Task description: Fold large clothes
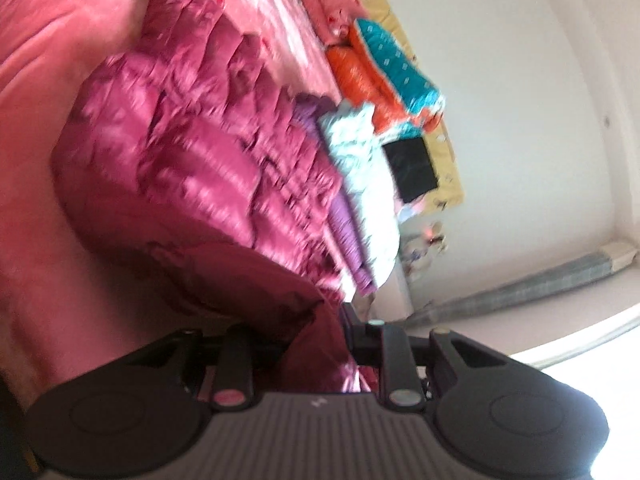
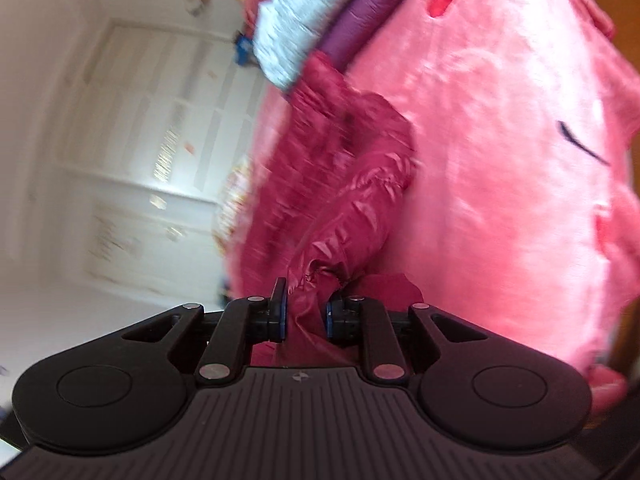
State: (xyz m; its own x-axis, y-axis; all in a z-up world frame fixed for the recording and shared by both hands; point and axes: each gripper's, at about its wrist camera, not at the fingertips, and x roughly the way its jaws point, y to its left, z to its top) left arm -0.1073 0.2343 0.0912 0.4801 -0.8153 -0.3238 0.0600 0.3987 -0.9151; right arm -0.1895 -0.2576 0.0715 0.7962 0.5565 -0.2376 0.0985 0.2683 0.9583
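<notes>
A shiny magenta quilted jacket [image 1: 200, 140] lies on a pink plush bedspread [image 1: 52, 240], seen tilted in the left wrist view. My left gripper [image 1: 316, 344] is shut on a fold of its edge; the cloth covers the fingertips. In the right wrist view my right gripper [image 2: 306, 312] is shut on another bunched part of the same jacket [image 2: 352, 208], the fabric pinched between the blue pads [image 2: 280, 312]. The jacket runs away from those pads over the bedspread [image 2: 500, 160].
Beyond the jacket lie a purple garment [image 1: 344, 216] and a white one [image 1: 360, 160]. Orange and teal folded bedding [image 1: 384, 68] sits against the yellow headboard [image 1: 444, 152]. A white wall [image 1: 520, 120] and a white wardrobe [image 2: 140, 140] stand beyond the bed.
</notes>
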